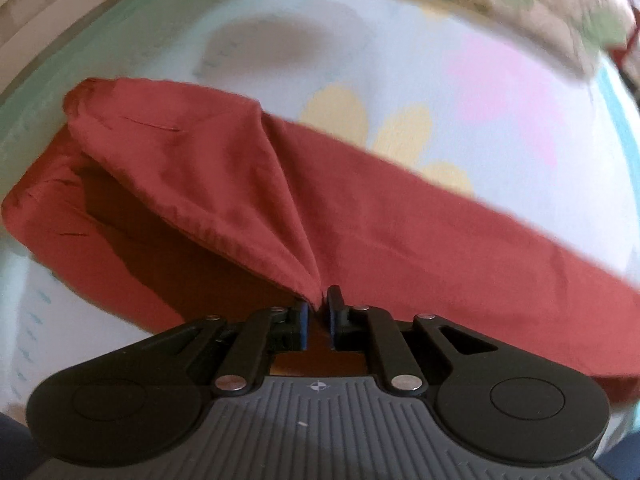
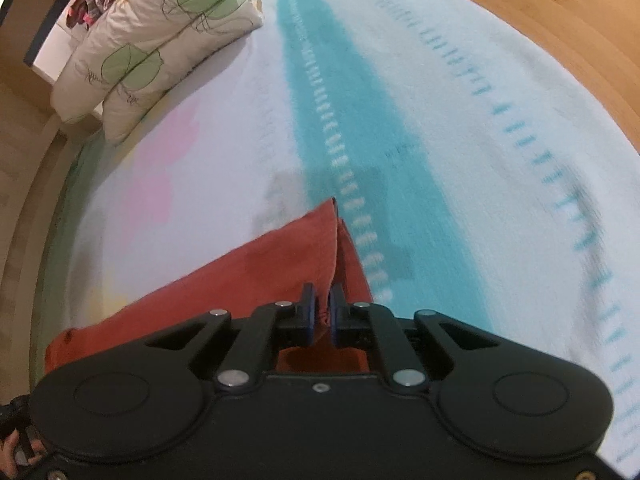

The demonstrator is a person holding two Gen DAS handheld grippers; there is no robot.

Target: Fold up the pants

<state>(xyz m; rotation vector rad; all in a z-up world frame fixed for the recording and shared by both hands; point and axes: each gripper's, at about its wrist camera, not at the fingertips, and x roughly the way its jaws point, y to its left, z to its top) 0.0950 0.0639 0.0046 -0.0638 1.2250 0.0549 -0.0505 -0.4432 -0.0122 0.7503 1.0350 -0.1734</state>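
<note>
Both grippers are on the cloth now. The rust-red cotton pants (image 1: pixel 400 216) lie across the pale bedspread with pastel flower shapes and turquoise stripes (image 1: pixel 400 52), and the bedspread is the landmark here. In the left wrist view the left gripper (image 1: pixel 319 307) has its jaws drawn together on a pinch of the red fabric, right where a seam runs up to the fingertips and the cloth tents upward from the bedspread. To the left of that pinch the wider, bunched end sits doubled over itself; to the right, a long band of leg runs off toward the edge of the view.

Over to the right wrist view: the right gripper (image 2: pixel 321 312) is clamped on a fold of the same red cloth, its blue pads (image 2: pixel 307 312) pressing in from both sides, and a pointed corner of fabric stands up just beyond the fingertips, touching the turquoise stripe (image 2: pixel 360 140). A leaf-printed cream pillow (image 2: pixel 160 40) rests at the far end of the bedspread.

So the long axis of the pants runs crosswise in front of the left gripper, and each hand holds its own part. My read: the coming move is to carry one held end over the other along that axis, keeping the edges level.
</note>
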